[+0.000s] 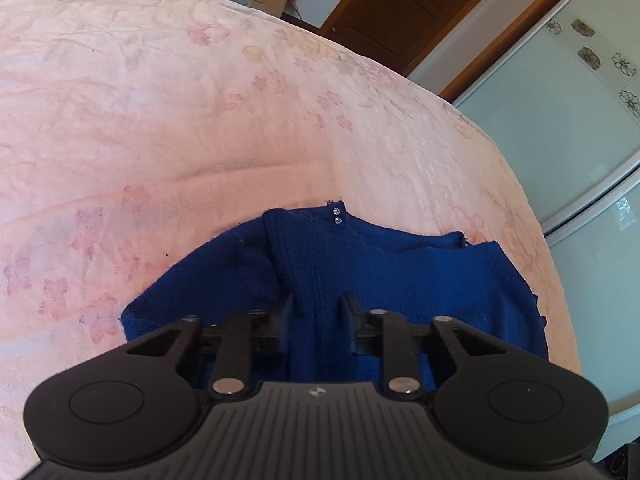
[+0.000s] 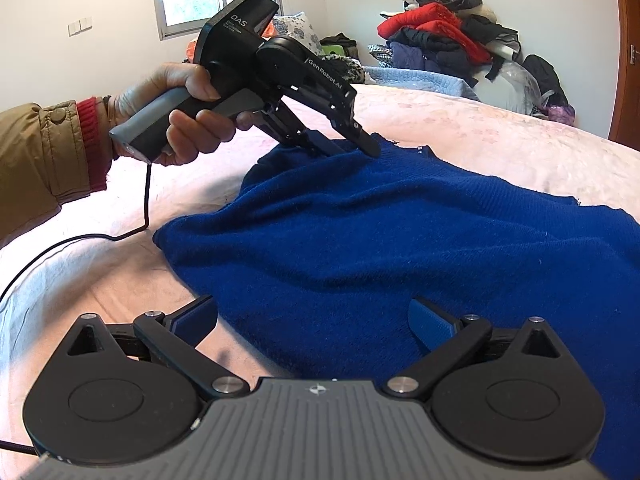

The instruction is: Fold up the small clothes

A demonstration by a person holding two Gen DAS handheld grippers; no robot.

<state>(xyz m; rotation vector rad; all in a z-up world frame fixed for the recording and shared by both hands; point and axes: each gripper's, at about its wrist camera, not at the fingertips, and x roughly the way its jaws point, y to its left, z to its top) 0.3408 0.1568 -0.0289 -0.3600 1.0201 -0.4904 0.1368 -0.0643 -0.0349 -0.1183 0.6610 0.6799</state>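
Observation:
A dark blue knitted sweater (image 1: 400,272) lies spread on the pink flowered bed sheet (image 1: 160,120). My left gripper (image 1: 317,312) is shut on a raised fold of the knit near the neckline with two small studs. In the right wrist view the same left gripper (image 2: 352,142) points down at the sweater's (image 2: 360,240) far edge, pinching it, held by a person's hand (image 2: 180,120). My right gripper (image 2: 316,320) stands open low over the sweater's near edge, one finger at each side and nothing pressed between them.
A black cable (image 2: 80,240) trails from the left gripper across the sheet (image 2: 500,132). A pile of clothes (image 2: 440,40) sits beyond the bed. A pale wardrobe (image 1: 560,120) and a brown door (image 1: 400,12) stand past the bed's right edge.

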